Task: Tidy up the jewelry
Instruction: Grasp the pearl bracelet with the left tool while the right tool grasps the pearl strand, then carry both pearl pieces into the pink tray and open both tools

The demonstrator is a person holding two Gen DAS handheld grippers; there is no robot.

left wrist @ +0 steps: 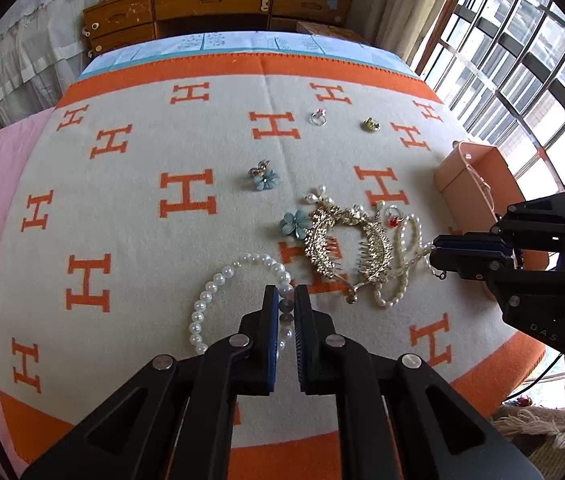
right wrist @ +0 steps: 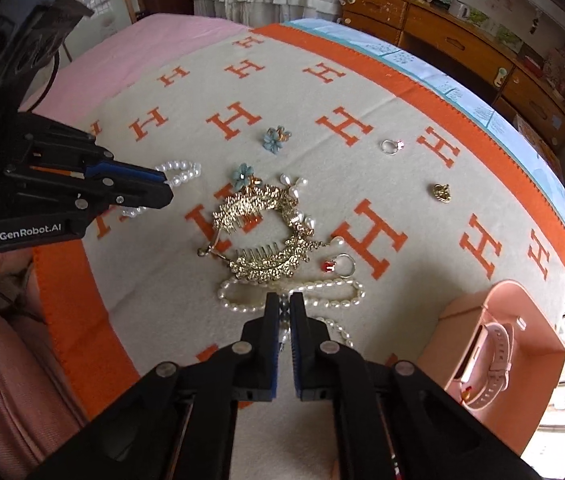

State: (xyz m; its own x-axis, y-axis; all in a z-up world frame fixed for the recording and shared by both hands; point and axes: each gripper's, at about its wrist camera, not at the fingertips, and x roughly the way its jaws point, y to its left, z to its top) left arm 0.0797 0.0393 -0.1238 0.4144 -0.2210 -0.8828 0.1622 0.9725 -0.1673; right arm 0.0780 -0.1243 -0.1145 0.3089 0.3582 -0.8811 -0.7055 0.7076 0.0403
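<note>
My left gripper (left wrist: 286, 294) is shut on a round-pearl bracelet (left wrist: 218, 284) lying on the blanket; it also shows in the right wrist view (right wrist: 180, 172). My right gripper (right wrist: 284, 300) is shut on a rice-pearl necklace (right wrist: 322, 294), seen from the left wrist view (left wrist: 404, 252) too. Between them lie two gold hair combs (left wrist: 342, 240) (right wrist: 258, 224), blue flower earrings (left wrist: 296, 224) (left wrist: 264, 178), a red-stone ring (right wrist: 338, 264), a clear-stone ring (left wrist: 317, 118) and a small gold crown ring (left wrist: 371, 124).
A pink open box (right wrist: 498, 308) holding a pink watch (right wrist: 490, 364) stands at the blanket's right; it shows in the left wrist view (left wrist: 470, 176). The orange-bordered H blanket (left wrist: 122, 200) covers the bed. A wooden dresser (left wrist: 218, 4) stands behind, windows to the right.
</note>
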